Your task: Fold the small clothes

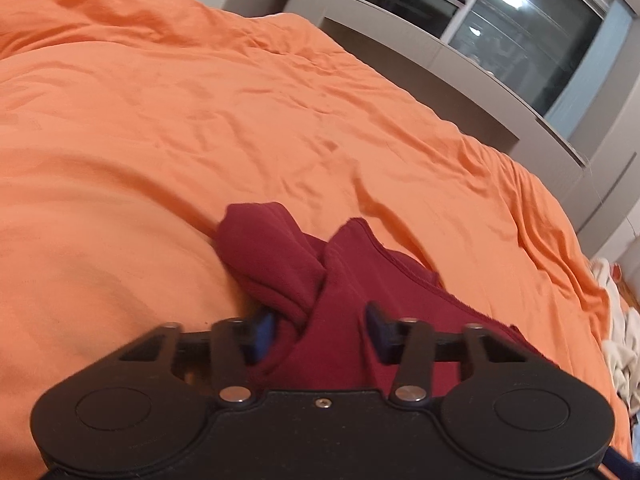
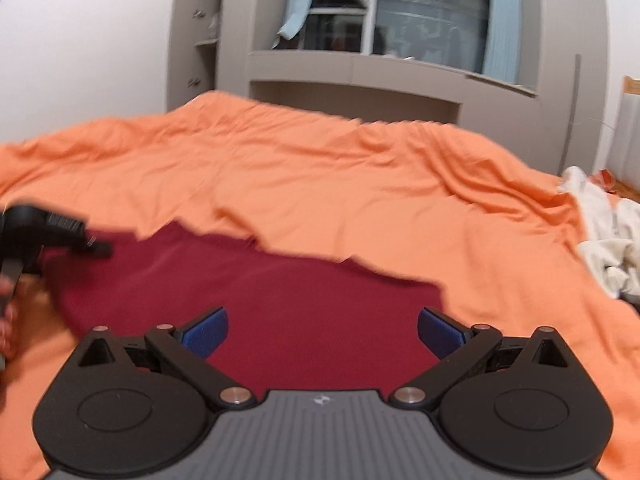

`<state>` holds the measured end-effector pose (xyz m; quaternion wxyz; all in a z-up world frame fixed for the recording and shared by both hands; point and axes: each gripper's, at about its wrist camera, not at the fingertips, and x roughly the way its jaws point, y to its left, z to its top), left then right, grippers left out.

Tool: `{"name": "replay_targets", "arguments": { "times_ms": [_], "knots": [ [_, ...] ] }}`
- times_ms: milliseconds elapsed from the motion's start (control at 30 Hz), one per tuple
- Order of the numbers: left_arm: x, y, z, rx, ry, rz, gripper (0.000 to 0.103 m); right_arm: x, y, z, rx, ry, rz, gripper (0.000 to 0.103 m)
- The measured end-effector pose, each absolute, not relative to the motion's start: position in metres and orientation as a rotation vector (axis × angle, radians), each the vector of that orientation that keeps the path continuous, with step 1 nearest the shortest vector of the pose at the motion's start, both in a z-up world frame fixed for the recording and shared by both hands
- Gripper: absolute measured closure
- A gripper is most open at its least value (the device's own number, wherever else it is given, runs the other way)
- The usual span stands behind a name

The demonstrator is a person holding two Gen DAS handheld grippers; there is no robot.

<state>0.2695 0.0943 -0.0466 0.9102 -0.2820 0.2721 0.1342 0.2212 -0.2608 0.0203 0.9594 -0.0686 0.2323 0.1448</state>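
Note:
A dark red garment (image 2: 256,280) lies on the orange bed cover (image 2: 320,176). In the left wrist view its bunched end (image 1: 280,264) rises between the blue pads of my left gripper (image 1: 320,332), whose jaws stand partly apart around the cloth. My right gripper (image 2: 322,332) is wide open just above the flat red cloth, with nothing held. The left gripper also shows in the right wrist view (image 2: 48,228) at the garment's left end.
A heap of cream-white clothes (image 2: 608,240) lies at the bed's right edge, also seen in the left wrist view (image 1: 620,344). A grey cabinet with a dark window (image 2: 420,20) stands behind the bed. Orange cover (image 1: 200,100) stretches far ahead.

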Motion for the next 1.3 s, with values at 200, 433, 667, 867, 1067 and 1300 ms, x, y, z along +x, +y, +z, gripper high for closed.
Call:
{"name": "replay_targets", "arguments": {
  "times_ms": [200,433,667,867,1067,1300],
  "knots": [
    [0.276,0.083,-0.034,-0.534,0.488,0.255,0.078,0.241,-0.319,0.043,-0.123,0.48,0.213,0.0],
    [0.299,0.024,0.002,-0.282,0.427,0.079,0.083,0.254,-0.375,0.043,-0.038,0.507,0.053,0.0],
    [0.307,-0.065,0.029,-0.141,0.393,-0.181,0.087,0.244,-0.41,0.048,0.056,0.476,-0.028,0.0],
    [0.299,-0.142,0.008,-0.072,0.488,-0.404,0.09,0.248,-0.417,0.046,0.05,0.481,-0.079,0.0],
    [0.285,-0.17,-0.03,0.006,0.579,-0.438,0.078,0.262,-0.411,0.036,0.063,0.538,-0.031,0.0],
    [0.278,-0.156,-0.032,-0.014,0.601,-0.462,0.042,0.287,-0.403,0.02,0.251,0.601,0.232,0.0]
  ]
}}
